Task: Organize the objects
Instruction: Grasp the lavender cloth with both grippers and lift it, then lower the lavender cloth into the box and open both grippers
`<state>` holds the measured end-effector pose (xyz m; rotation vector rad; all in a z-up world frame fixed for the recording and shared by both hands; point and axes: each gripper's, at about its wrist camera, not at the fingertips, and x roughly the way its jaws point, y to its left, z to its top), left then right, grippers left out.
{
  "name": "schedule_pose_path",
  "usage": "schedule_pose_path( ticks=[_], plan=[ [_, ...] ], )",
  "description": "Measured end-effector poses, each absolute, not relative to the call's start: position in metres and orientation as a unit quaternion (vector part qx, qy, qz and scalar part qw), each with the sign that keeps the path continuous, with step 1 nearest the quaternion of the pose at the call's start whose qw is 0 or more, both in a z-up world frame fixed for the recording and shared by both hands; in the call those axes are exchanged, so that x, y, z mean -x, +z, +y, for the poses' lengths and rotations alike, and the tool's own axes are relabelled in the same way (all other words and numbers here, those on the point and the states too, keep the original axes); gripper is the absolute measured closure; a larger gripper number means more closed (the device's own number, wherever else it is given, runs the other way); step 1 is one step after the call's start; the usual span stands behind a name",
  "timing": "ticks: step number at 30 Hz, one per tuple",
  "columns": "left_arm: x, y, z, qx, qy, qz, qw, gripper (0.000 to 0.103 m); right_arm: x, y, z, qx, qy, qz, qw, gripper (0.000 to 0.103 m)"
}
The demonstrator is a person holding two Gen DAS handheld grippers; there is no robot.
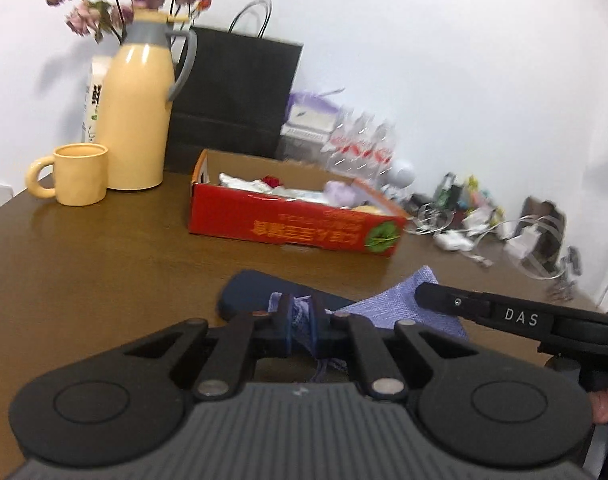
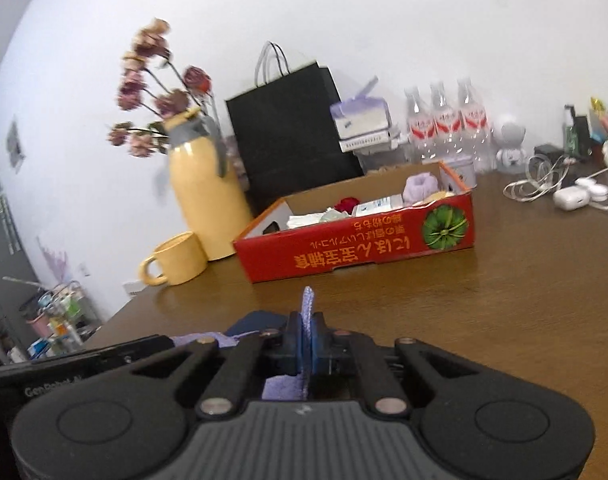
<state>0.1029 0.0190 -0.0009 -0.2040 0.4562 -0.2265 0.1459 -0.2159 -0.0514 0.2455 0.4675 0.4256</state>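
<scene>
Right under our lens we see ribbed grey housing and black linkage arms, and our left hand-held gripper (image 1: 299,316) is clamped tight on a bunched fold of the lavender cloth (image 1: 400,304), a soft, loosely woven piece with frayed threads hanging below the pads. Our right hand-held gripper (image 2: 306,342) is pinched shut on another edge of the same cloth (image 2: 307,308), a thin strip of it standing upright between the blue pads. The cloth lies on the glossy brown wooden surface (image 1: 103,256), partly over a flat dark navy item (image 1: 247,288) with a rounded end. Beyond it sits a shallow red cardboard box (image 1: 291,228), printed lettering on its side, open-topped and holding small soft and papery bits. To the left we see a smooth yellow mug (image 1: 77,180) with a chunky ring handle, touching or just beside a tall glossy yellow jug (image 1: 137,120) with a grey collar and handle. A matte black paper bag (image 1: 239,96) stands against the white wall.
</scene>
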Motion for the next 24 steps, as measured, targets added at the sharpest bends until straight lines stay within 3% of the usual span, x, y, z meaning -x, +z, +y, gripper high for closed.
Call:
schedule_pose_path(
  ticks=[6, 12, 19, 24],
  plan=[
    [-0.054, 0.014, -0.005, 0.101, -0.157, 0.218, 0.958, 0.094, -0.092, -0.038, -0.232, -0.055, 0.184, 0.232, 0.954, 0.099],
    [-0.088, 0.040, -0.011, 0.116, -0.185, 0.203, 0.954, 0.094, -0.106, -0.008, -0.242, -0.035, 0.188, 0.200, 0.961, 0.099],
    [-0.222, 0.099, -0.029, 0.119, -0.181, 0.154, 0.964, 0.095, -0.234, 0.057, -0.232, 0.020, 0.187, 0.152, 0.970, 0.099],
    [-0.323, 0.075, -0.037, 0.123, -0.152, 0.160, 0.968, 0.095, -0.360, 0.045, -0.213, 0.030, 0.165, 0.197, 0.966, 0.099]
  ],
)
